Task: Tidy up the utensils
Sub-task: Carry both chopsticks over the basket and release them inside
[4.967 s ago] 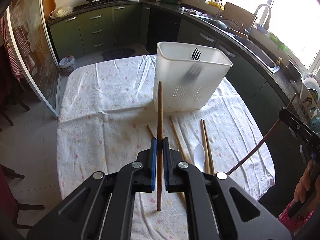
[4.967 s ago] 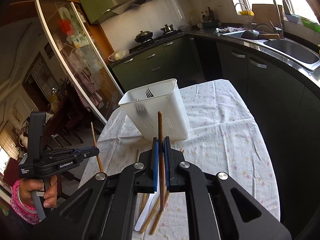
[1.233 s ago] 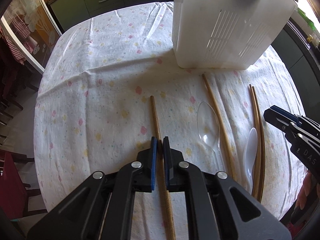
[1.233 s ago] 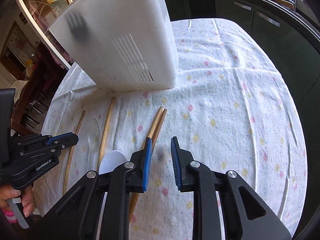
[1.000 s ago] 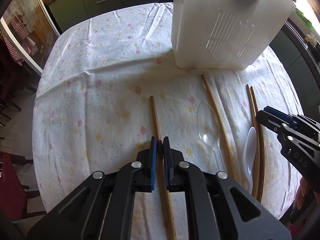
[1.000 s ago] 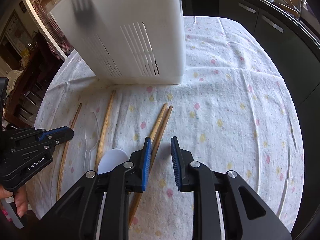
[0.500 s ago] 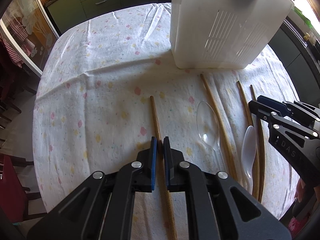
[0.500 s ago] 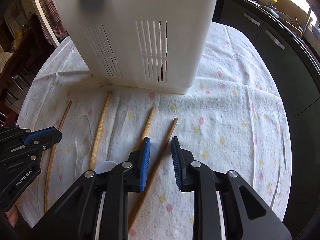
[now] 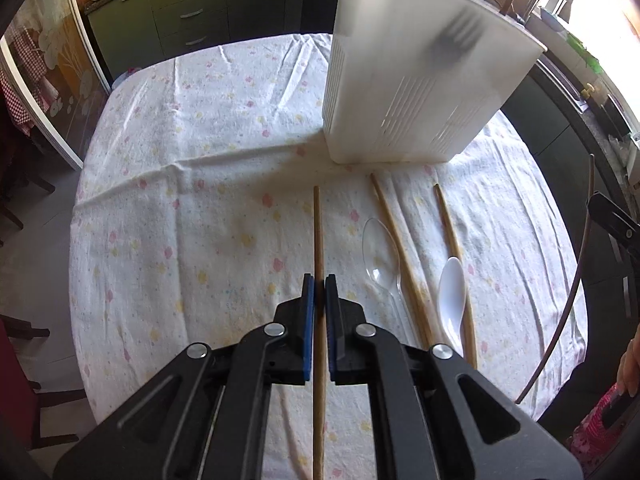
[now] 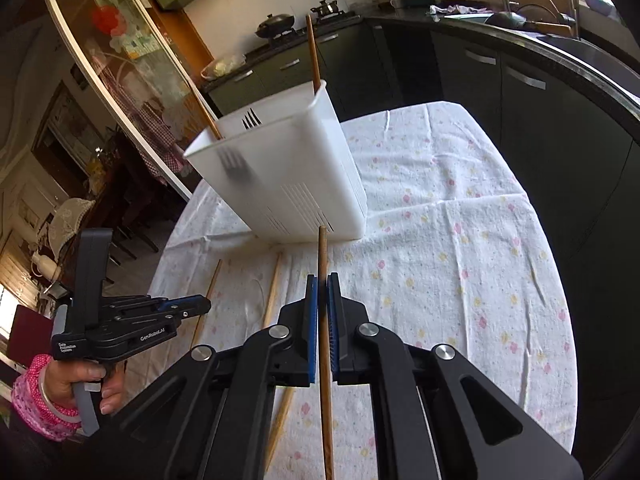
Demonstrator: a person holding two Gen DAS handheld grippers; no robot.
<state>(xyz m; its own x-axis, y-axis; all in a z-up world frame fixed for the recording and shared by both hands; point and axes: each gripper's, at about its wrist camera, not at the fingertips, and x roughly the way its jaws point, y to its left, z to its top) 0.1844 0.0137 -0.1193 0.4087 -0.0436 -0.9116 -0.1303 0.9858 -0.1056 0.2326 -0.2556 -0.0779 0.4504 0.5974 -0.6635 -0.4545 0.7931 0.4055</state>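
Observation:
A white slotted utensil basket (image 9: 416, 80) stands on the flowered tablecloth; in the right wrist view (image 10: 288, 176) two chopsticks (image 10: 314, 56) and a black fork (image 10: 251, 120) stand in it. My left gripper (image 9: 319, 284) is shut on a wooden chopstick (image 9: 318, 236) low over the cloth. My right gripper (image 10: 322, 284) is shut on another chopstick (image 10: 322, 256), lifted above the table; it also shows at the right of the left wrist view (image 9: 576, 280). Two chopsticks (image 9: 396, 236), a clear spoon (image 9: 378, 252) and a white spoon (image 9: 452, 292) lie on the cloth.
The tablecloth (image 9: 192, 184) covers a rounded table with edges close on all sides. Dark kitchen cabinets (image 10: 500, 76) run behind and to the right, with a sink counter. A glass sliding door (image 10: 120, 60) is at the left.
My right gripper has shut on one of the two right-hand chopsticks and lifted it off the cloth. My left gripper stays shut on its chopstick.

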